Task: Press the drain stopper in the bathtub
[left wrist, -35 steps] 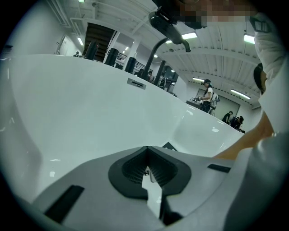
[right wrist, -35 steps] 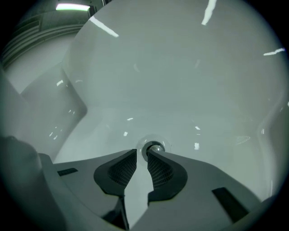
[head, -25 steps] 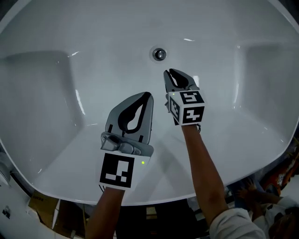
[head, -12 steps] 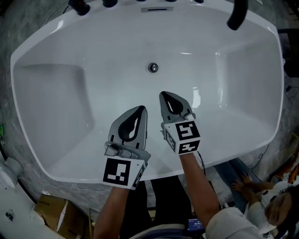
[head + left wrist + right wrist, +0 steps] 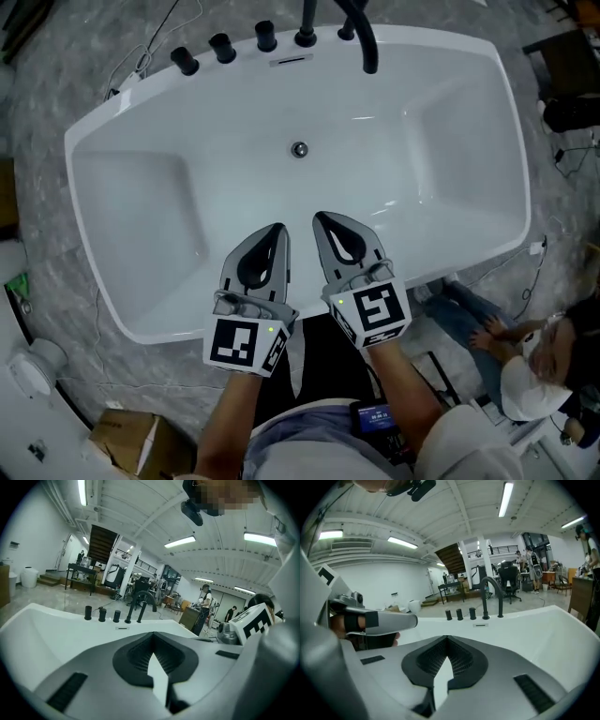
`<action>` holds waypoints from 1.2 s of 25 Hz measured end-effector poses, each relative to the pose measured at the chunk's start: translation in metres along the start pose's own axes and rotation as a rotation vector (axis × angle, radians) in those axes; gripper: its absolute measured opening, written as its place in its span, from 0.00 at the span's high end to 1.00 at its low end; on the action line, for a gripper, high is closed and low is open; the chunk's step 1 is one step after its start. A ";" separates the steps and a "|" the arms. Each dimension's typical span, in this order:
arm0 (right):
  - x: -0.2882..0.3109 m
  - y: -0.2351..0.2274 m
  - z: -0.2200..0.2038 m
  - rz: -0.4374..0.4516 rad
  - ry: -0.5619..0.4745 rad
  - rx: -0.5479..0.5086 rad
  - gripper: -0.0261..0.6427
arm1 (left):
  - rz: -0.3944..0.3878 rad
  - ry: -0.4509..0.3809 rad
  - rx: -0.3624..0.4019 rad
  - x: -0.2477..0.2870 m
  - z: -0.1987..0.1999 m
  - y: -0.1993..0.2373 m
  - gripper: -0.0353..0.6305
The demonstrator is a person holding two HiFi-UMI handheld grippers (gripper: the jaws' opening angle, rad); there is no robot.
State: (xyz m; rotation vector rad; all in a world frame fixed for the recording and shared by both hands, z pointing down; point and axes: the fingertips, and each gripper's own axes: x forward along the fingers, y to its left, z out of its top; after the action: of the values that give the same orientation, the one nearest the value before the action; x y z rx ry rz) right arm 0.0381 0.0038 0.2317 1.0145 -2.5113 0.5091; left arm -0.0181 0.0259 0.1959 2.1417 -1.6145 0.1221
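A white bathtub (image 5: 141,187) fills the head view, with a small round metal drain stopper (image 5: 299,149) in its floor near the far side. My left gripper (image 5: 277,228) and right gripper (image 5: 321,218) hover side by side above the tub's near rim, well short of the stopper. Both are shut with nothing between the jaws. In the left gripper view my left gripper (image 5: 153,633) points across the tub (image 5: 56,630). Seen from its own camera, my right gripper (image 5: 447,637) faces the far rim (image 5: 525,620). The stopper is hidden in both gripper views.
Black tap handles (image 5: 225,47) and a curved black spout (image 5: 361,33) stand on the tub's far rim. A seated person (image 5: 534,375) is at the lower right, and a cardboard box (image 5: 131,441) lies on the grey floor at lower left. People and desks fill the hall behind (image 5: 206,604).
Both grippers have pulled back from inside the tub toward its near rim and upward; the view has risen, so the whole tub and the taps now show. Jaws stayed shut.
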 end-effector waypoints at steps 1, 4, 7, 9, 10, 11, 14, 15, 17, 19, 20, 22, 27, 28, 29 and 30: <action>-0.013 0.008 0.009 -0.001 -0.009 -0.010 0.93 | -0.009 -0.007 0.005 -0.009 0.009 -0.005 0.94; -0.051 0.031 0.033 -0.008 -0.031 -0.027 0.93 | -0.032 -0.027 0.013 -0.037 0.035 -0.018 0.94; -0.089 0.051 0.056 -0.026 -0.063 -0.033 0.93 | -0.052 -0.045 0.021 -0.064 0.056 -0.030 0.94; -0.112 0.064 0.069 -0.037 -0.087 -0.042 0.93 | -0.069 -0.057 0.028 -0.081 0.067 -0.039 0.94; -0.124 0.070 0.076 -0.040 -0.098 -0.048 0.93 | -0.079 -0.063 0.032 -0.089 0.073 -0.043 0.94; -0.135 0.077 0.082 -0.043 -0.109 -0.051 0.93 | -0.089 -0.069 0.036 -0.098 0.078 -0.048 0.94; -0.168 0.093 0.100 -0.052 -0.144 -0.043 0.93 | -0.122 -0.085 0.053 -0.121 0.093 -0.066 0.94; -0.178 0.097 0.105 -0.054 -0.156 -0.040 0.93 | -0.134 -0.091 0.059 -0.127 0.099 -0.072 0.94; -0.196 0.107 0.116 -0.058 -0.174 -0.045 0.93 | -0.156 -0.104 0.069 -0.140 0.109 -0.084 0.94; -0.213 0.120 0.123 -0.061 -0.183 -0.058 0.93 | -0.176 -0.119 0.074 -0.156 0.119 -0.095 0.94; -0.221 0.125 0.127 -0.064 -0.187 -0.065 0.93 | -0.185 -0.128 0.074 -0.164 0.125 -0.100 0.94; -0.235 0.135 0.136 -0.071 -0.199 -0.081 0.93 | -0.200 -0.151 0.083 -0.177 0.138 -0.109 0.94; -0.269 0.154 0.151 -0.085 -0.239 -0.107 0.93 | -0.234 -0.188 0.124 -0.205 0.151 -0.128 0.94; -0.274 0.156 0.153 -0.089 -0.242 -0.109 0.94 | -0.240 -0.190 0.127 -0.210 0.151 -0.131 0.94; -0.279 0.159 0.155 -0.093 -0.246 -0.111 0.93 | -0.245 -0.191 0.126 -0.215 0.151 -0.132 0.94; -0.282 0.161 0.158 -0.097 -0.251 -0.115 0.93 | -0.248 -0.192 0.123 -0.220 0.152 -0.132 0.94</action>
State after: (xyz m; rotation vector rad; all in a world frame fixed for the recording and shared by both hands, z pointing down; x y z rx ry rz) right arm 0.0771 0.2017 -0.0678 1.2134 -2.6541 0.2166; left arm 0.0063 0.1878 -0.0530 2.4947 -1.4588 -0.0665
